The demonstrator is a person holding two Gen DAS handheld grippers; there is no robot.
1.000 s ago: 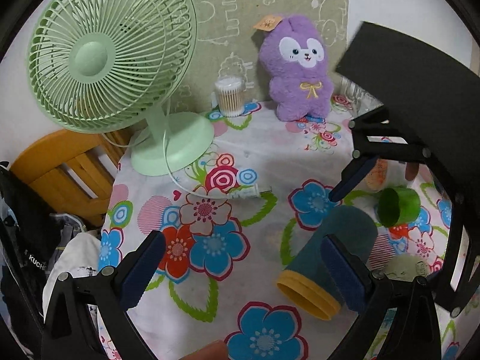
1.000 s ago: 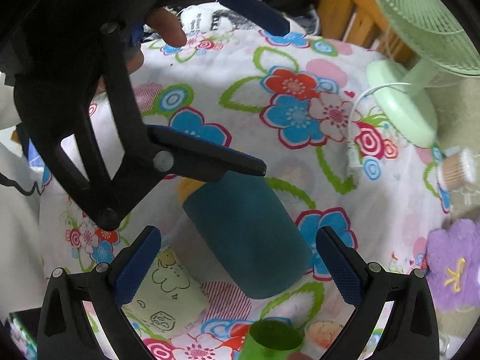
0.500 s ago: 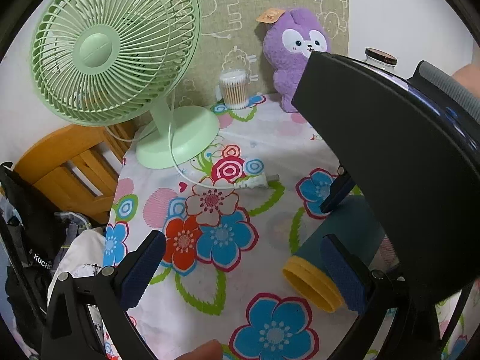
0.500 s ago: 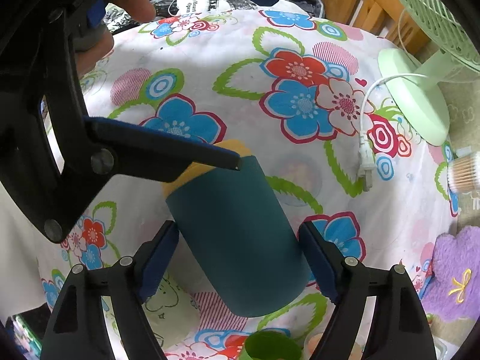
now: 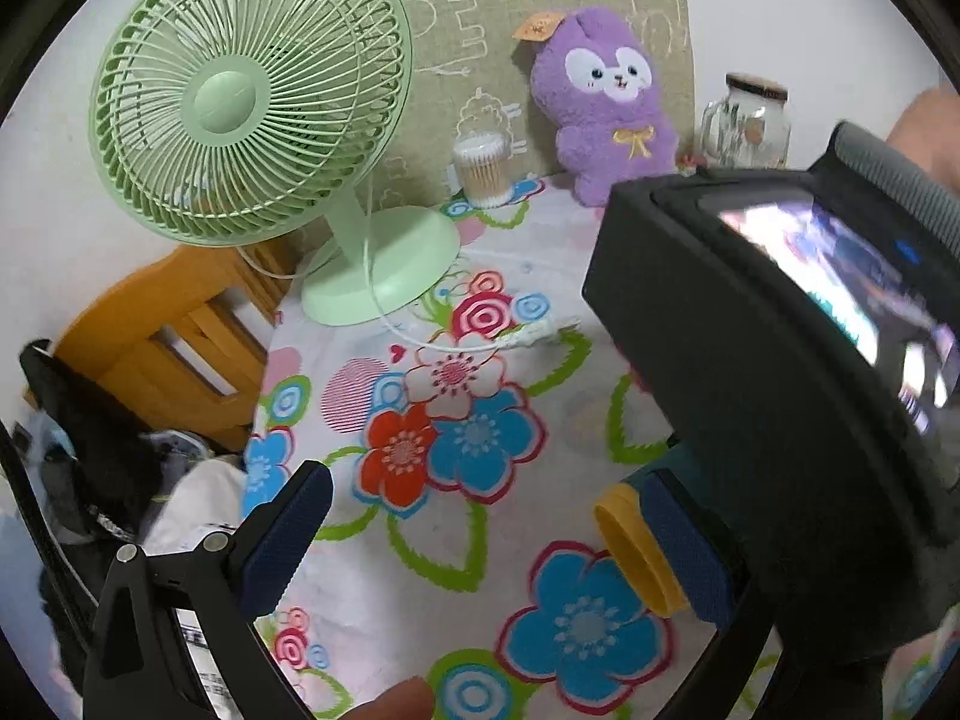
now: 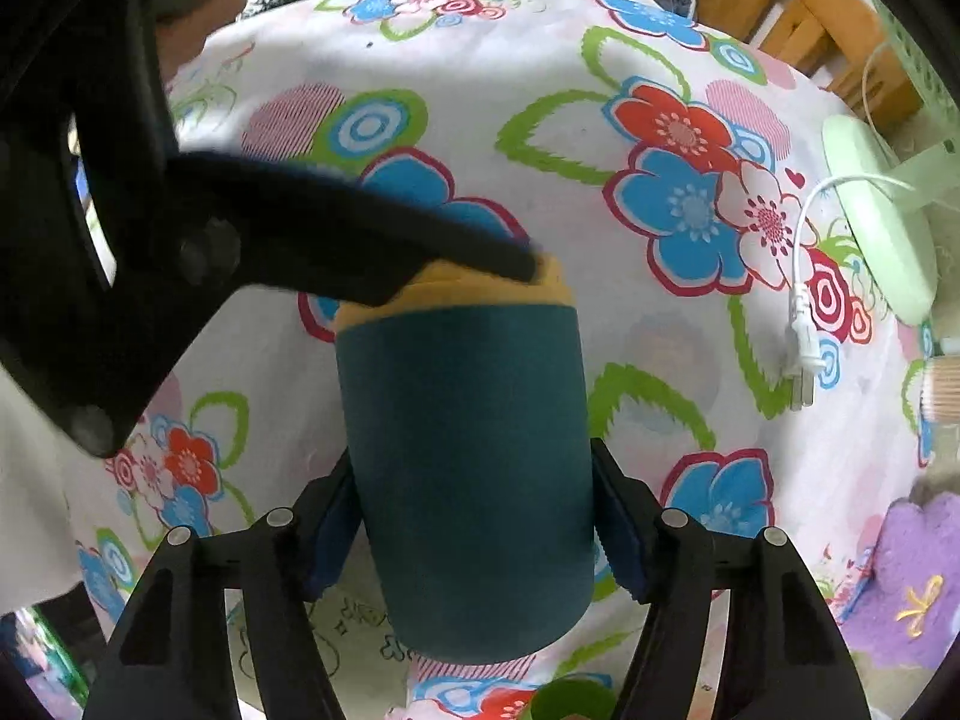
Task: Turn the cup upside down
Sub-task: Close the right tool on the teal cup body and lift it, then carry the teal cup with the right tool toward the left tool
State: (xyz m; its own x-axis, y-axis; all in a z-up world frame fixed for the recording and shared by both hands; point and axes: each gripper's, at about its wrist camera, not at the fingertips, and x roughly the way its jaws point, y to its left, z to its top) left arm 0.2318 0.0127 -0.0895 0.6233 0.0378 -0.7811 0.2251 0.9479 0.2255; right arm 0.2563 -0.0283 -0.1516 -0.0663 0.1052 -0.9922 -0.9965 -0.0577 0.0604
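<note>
The dark teal cup (image 6: 468, 468) with a yellow rim lies on its side on the floral tablecloth (image 6: 540, 90), rim pointing away from the right wrist camera. My right gripper (image 6: 474, 540) is shut on the cup's body, a blue pad on each side. In the left wrist view only the cup's yellow rim (image 5: 636, 552) shows, beside the left gripper's right finger. My left gripper (image 5: 486, 546) is open and empty; one of its fingers (image 6: 360, 240) reaches over the cup's rim. The right gripper's black body (image 5: 780, 390) hides the rest of the cup.
A green fan (image 5: 252, 90) with a white cable and plug (image 5: 540, 330) stands at the back left. A cotton swab jar (image 5: 483, 171), a purple plush (image 5: 606, 102) and a glass jar (image 5: 750, 120) line the back. A green cup (image 6: 570, 699) lies near the right gripper. A wooden chair (image 5: 162, 336) stands beside the table.
My right gripper has closed from wide open onto the teal cup's body. The cup's rim has swung round to point away from the right camera. My left gripper has stayed open.
</note>
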